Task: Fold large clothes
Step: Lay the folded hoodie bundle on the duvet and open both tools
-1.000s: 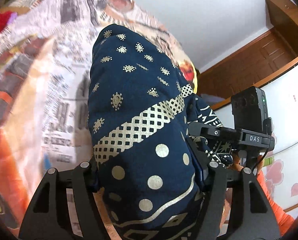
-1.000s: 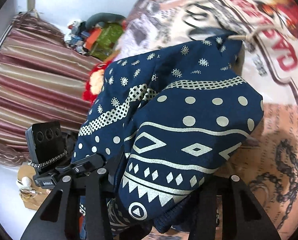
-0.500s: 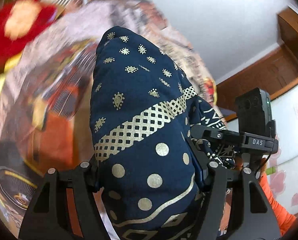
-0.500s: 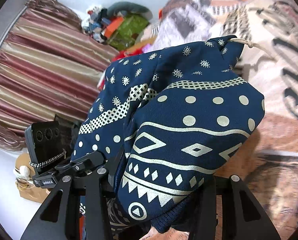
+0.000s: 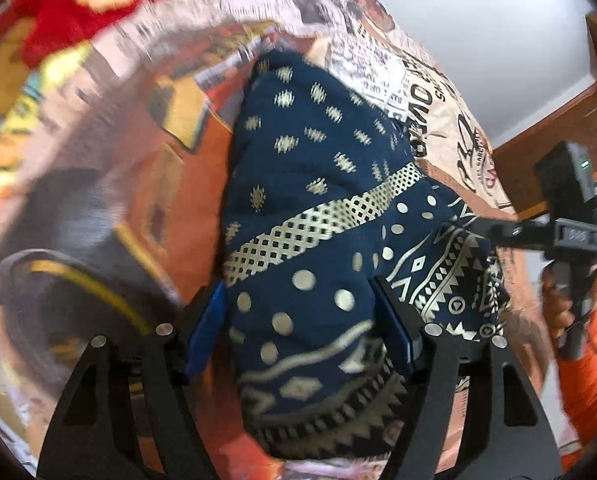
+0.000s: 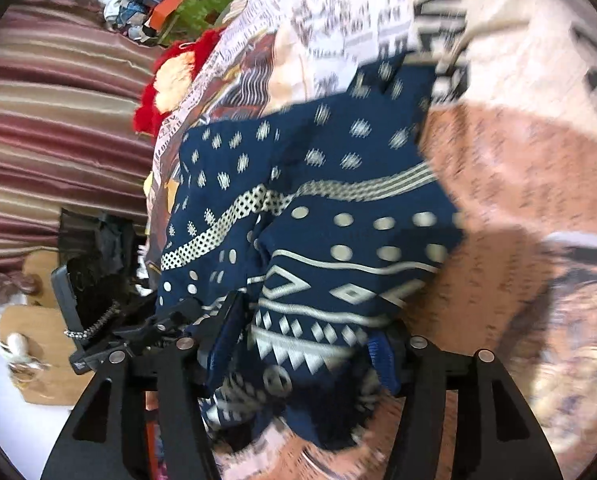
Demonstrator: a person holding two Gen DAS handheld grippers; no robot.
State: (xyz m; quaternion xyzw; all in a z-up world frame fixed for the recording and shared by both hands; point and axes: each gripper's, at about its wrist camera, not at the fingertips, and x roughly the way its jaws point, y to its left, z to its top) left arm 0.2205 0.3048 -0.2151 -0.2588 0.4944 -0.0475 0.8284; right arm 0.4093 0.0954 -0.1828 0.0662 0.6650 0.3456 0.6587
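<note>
Between both pairs of tongs, low in each frame, you are carrying the navy patterned garment (image 5: 306, 240) over the printed bedspread (image 5: 454, 128). Your left tongs (image 5: 298, 340) are gaping around it, and your right tongs (image 6: 298, 356) have just been opening, fabric between them.
</note>
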